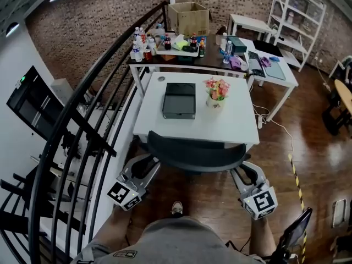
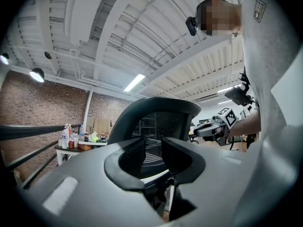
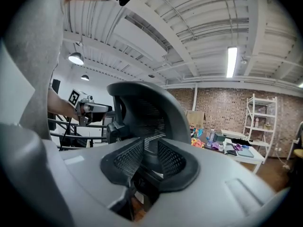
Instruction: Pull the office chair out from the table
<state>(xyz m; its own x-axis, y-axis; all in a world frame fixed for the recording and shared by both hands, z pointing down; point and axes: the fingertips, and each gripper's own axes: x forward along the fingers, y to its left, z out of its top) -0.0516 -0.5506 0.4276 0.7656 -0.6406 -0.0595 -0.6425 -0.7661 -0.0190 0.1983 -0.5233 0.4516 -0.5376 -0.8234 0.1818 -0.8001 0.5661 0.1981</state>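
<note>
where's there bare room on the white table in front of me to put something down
The white table is bare along its near edge, between the office chair back and the black case, and on the strip right of the flower pot. A narrower bare strip runs left of the case. The dark table behind is crowded with bottles.

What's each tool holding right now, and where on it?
Both hold the office chair by its armrests: left tool around the left armrest, right tool around the right armrest.
</note>
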